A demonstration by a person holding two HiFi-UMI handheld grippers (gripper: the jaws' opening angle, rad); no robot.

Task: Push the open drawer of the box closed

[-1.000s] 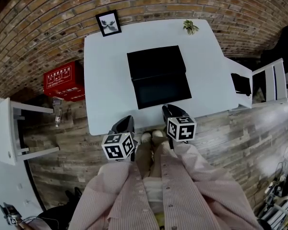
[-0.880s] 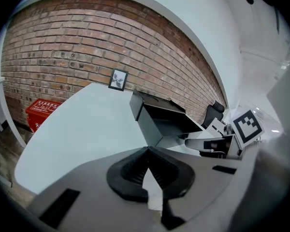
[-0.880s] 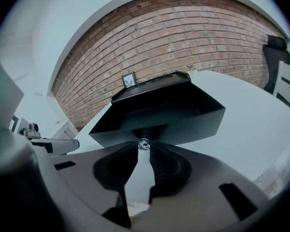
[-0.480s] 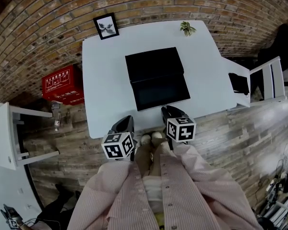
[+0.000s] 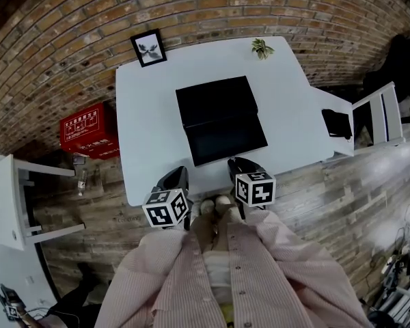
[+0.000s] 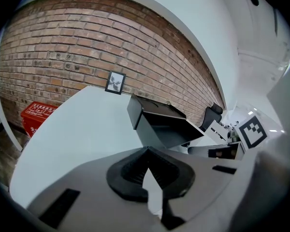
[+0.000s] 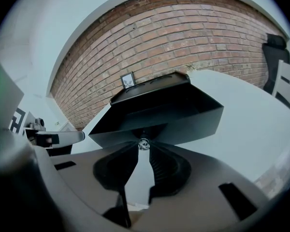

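A: White table (image 5: pixel 147 115), brick wall behind. Which step is this?

B: The approach, I'd say. Your right gripper (image 7: pixel 143 149) slopes downward, jaws a slit apart and empty, tips just short of the knob (image 7: pixel 143 142) on the drawer (image 7: pixel 183 124). The drawer stands pulled out of the black box (image 5: pixel 215 100). Your left gripper (image 6: pixel 146 150), tips together, hangs at the table's near edge.

A: Next?

B: Push the drawer front squarely inward.

Matt black box (image 5: pixel 215 104), its small knob (image 7: pixel 144 143) shiny; smooth white table (image 5: pixel 147 135); rough brick wall (image 5: pixel 61 46); worn wood-plank floor (image 5: pixel 342 183).
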